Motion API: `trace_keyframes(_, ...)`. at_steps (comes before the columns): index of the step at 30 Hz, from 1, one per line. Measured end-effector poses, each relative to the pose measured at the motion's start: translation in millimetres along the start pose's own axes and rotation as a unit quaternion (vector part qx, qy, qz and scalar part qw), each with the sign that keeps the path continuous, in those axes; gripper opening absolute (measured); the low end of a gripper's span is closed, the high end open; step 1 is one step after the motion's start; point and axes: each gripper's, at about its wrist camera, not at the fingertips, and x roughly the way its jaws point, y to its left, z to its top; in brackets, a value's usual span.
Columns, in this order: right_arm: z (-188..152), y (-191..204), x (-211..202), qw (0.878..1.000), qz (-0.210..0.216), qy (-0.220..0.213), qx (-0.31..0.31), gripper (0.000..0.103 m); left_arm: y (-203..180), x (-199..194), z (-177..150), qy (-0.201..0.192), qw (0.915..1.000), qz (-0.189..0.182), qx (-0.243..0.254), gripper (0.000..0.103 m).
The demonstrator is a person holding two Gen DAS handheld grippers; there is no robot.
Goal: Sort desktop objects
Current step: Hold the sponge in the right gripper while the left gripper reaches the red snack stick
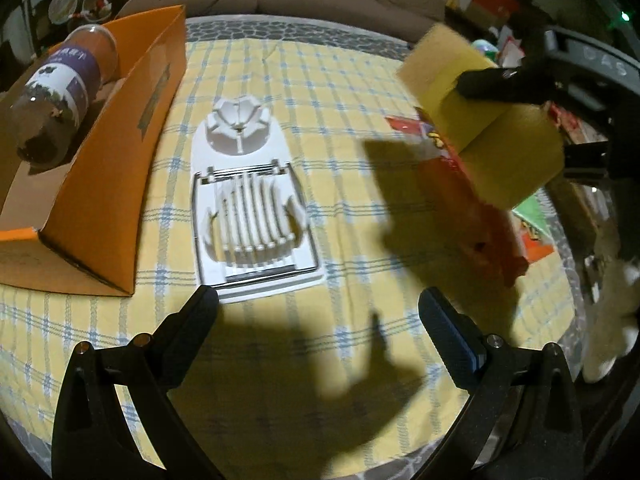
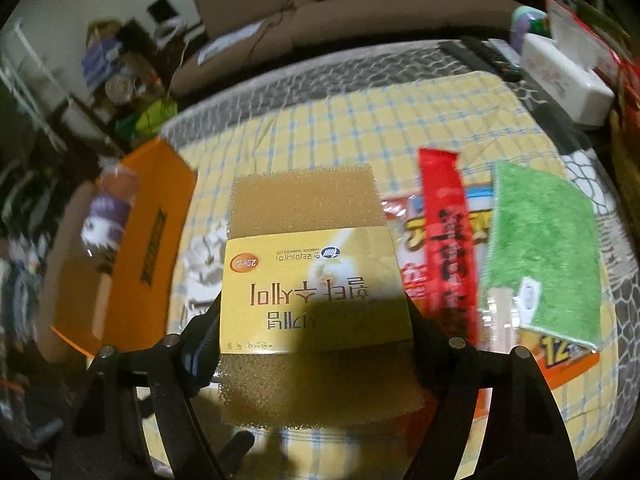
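My right gripper is shut on a tan sponge pack with a yellow paper band, held up off the table. From the left wrist the same sponge pack hangs at the right, above a red packet. My left gripper stands open with nothing between its fingers, just in front of a white egg slicer on the checked cloth. An orange box at the left holds a jar with a purple label lying on its side.
To the right of the sponge lie a red stick packet and a green scouring pad on a printed snack bag. A white tissue box sits at the far right. A brown sofa lies beyond the table.
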Motion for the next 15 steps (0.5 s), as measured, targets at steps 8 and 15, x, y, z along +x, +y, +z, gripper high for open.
trace_keyframes(8,16,-77,-64,0.993,-0.011,-0.071,0.089,0.079,-30,9,20,0.01,0.9997,-0.018,0.016,0.1)
trace_keyframes(15,11,-129,-82,0.985,-0.019,-0.084,0.151,0.079,-80,35,49,0.024,0.9981,-0.038,0.042,0.1)
